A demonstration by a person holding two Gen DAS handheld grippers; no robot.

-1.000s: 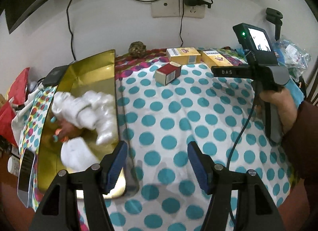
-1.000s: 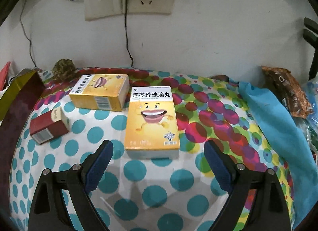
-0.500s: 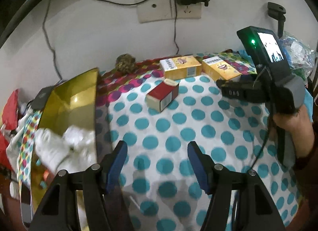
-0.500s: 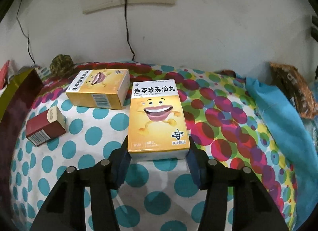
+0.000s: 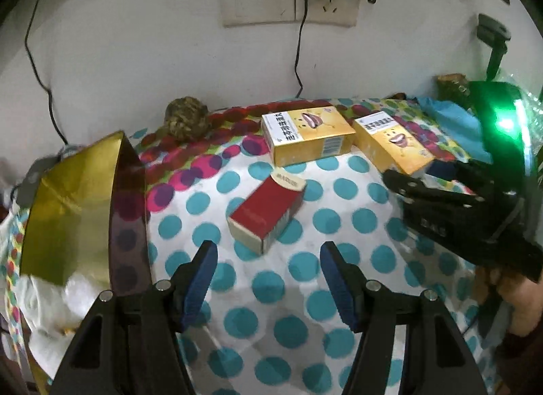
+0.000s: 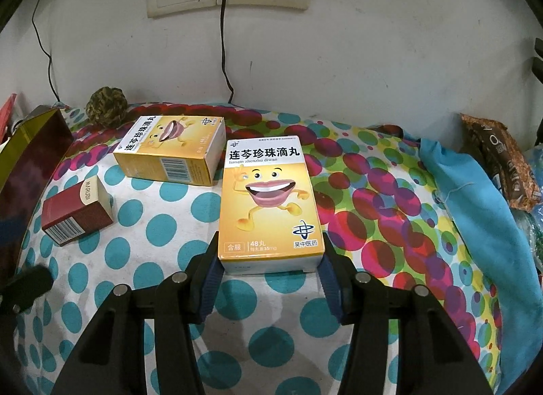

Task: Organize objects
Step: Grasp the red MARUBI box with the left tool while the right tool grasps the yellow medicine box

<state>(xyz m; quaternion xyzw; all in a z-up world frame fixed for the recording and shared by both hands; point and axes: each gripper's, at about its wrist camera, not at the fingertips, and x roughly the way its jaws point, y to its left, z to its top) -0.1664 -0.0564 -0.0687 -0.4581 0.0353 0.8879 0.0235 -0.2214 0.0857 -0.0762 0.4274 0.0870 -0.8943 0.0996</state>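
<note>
A yellow medicine box point(image 6: 269, 198) with a cartoon mouth lies flat on the dotted cloth. My right gripper point(image 6: 269, 259) is shut on its near end, one blue pad pressed to each side. A second yellow box point(image 6: 173, 147) lies behind it to the left. In the left wrist view, a small red box point(image 5: 268, 211) lies just ahead of my left gripper point(image 5: 266, 266). That gripper is open with nothing between its fingers. Left of it stands a gold container point(image 5: 68, 198) with white items point(image 5: 51, 300) inside.
A woven ball point(image 5: 186, 118) sits by the wall, under sockets with hanging cables. A blue cloth point(image 6: 475, 225) and a snack packet point(image 6: 502, 164) lie at the right. The right gripper's body point(image 5: 451, 204) and a hand fill the left view's right side.
My right gripper has closed its wide-open jaws onto the yellow box. My left gripper has swung away from the gold container towards the red box, still open.
</note>
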